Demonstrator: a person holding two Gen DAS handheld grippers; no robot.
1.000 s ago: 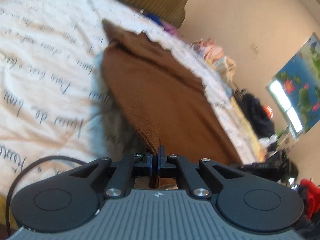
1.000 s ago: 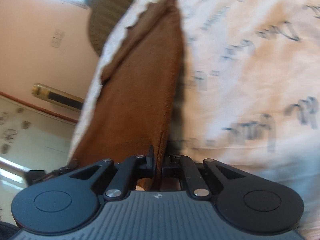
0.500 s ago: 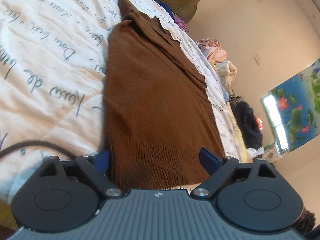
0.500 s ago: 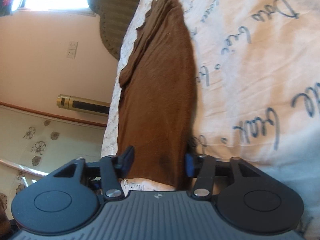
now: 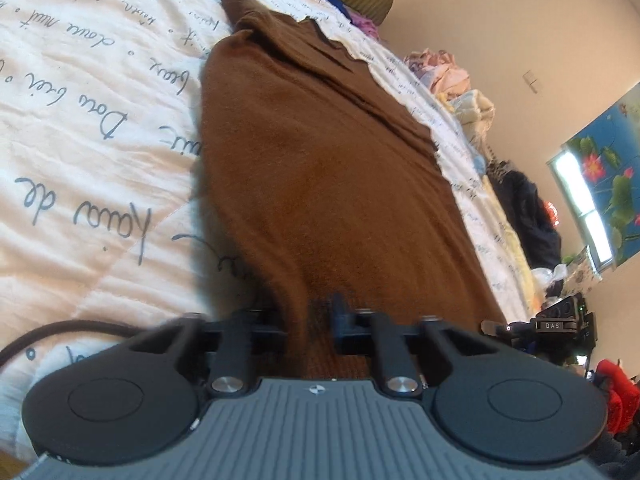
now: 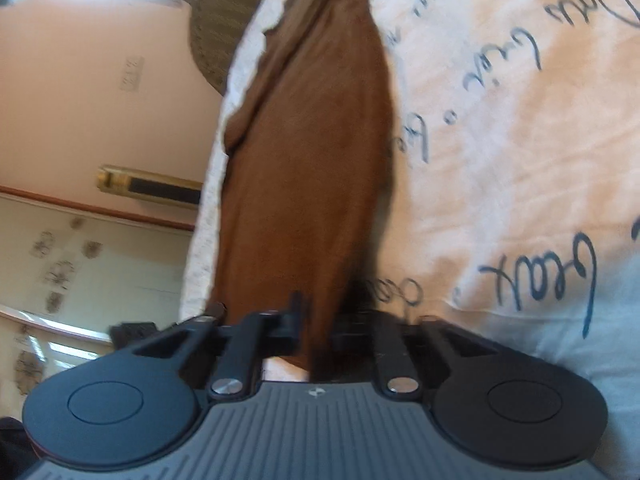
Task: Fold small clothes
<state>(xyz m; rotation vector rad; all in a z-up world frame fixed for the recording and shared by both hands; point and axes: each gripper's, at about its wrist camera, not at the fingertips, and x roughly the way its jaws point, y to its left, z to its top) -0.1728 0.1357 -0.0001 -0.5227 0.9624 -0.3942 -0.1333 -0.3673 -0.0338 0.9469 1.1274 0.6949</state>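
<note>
left wrist view: the left gripper [image 5: 310,330] stands narrowed around the near hem of the brown knit garment [image 5: 320,168], cloth bunched between its jaws, though a firm clamp cannot be confirmed. right wrist view: the right gripper [image 6: 316,328] is likewise narrowed on the garment's near edge, with fabric between its jaws. garment lies lengthwise on the bed's script-printed white quilt [image 5: 80,120], close to the bed's edge.

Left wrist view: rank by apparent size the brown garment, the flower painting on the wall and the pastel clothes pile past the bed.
1. brown garment, largest, though nearest the camera.
2. flower painting.
3. pastel clothes pile, smallest; far away, so true sizes stay unsure.
</note>
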